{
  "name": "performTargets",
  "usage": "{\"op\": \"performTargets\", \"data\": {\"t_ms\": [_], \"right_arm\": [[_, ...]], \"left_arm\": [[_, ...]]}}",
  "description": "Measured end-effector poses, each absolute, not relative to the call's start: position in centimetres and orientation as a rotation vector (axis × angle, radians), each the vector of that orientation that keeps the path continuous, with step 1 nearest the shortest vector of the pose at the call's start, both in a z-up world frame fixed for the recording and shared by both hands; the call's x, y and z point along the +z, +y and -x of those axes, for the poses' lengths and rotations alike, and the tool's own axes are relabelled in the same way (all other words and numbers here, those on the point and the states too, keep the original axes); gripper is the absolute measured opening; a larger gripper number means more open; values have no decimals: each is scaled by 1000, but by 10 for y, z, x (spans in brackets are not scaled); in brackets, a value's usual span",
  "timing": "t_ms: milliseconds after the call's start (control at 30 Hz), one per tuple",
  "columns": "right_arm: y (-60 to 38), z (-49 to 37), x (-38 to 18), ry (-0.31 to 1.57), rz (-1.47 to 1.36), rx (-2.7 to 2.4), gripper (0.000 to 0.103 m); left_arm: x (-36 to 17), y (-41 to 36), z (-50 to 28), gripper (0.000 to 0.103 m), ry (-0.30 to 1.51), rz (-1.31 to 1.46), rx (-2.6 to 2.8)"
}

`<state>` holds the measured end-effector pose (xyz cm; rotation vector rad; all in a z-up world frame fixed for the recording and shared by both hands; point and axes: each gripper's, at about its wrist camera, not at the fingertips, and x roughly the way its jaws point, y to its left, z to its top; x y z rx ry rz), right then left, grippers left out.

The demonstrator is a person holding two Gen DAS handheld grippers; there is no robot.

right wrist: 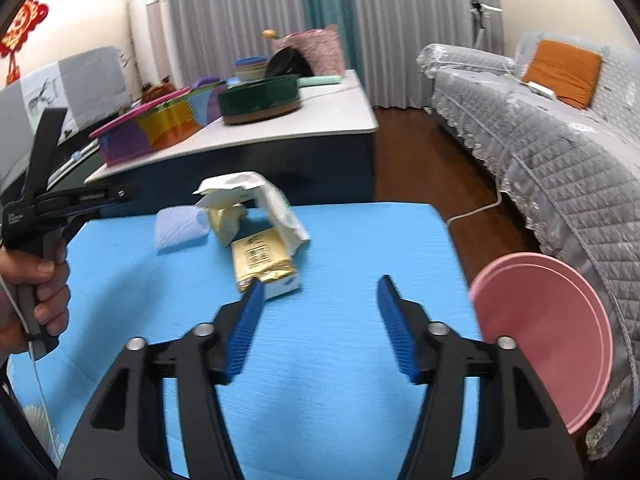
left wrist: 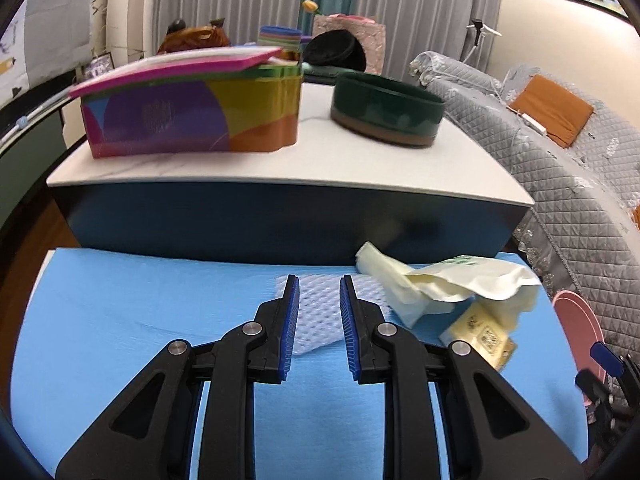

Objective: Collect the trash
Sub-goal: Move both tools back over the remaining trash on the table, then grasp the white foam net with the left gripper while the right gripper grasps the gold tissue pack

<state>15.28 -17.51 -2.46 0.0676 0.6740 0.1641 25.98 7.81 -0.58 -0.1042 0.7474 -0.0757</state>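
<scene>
Hovering over the blue bench (left wrist: 120,320), the left gripper (left wrist: 319,280) has its fingers parted by a narrow gap, nothing clamped — the white foam net (left wrist: 320,320) lies beneath and just beyond the tips. Right gripper (right wrist: 320,284) fingers stand wide, released, gripping nothing. The gold packet (right wrist: 260,260) lies just ahead of its left finger, long axis running away from the fingers; crumpled cream wrapper (right wrist: 240,196) beyond it — touching. A pink plate (right wrist: 552,332) sits at the bench's right edge.
</scene>
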Motion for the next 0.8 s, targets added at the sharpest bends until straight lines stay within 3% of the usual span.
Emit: {"op": "performTargets", "data": {"t_ms": [67, 100, 133, 300, 800], "right_arm": [[-165, -159, -29, 677, -56, 179, 79], [-159, -164, -32, 681, -51, 186, 82], [-155, -168, -35, 686, -47, 191, 84], [-140, -189, -47, 714, -48, 203, 90], [-128, -226, -70, 800, -26, 191, 91]], "left_arm": [[-10, 80, -263, 32, 757, 114, -70], [-13, 80, -264, 43, 759, 116, -67], [-14, 79, -265, 54, 758, 118, -63], [-21, 76, -271, 81, 768, 120, -73], [-54, 68, -292, 90, 875, 180, -37]]}}
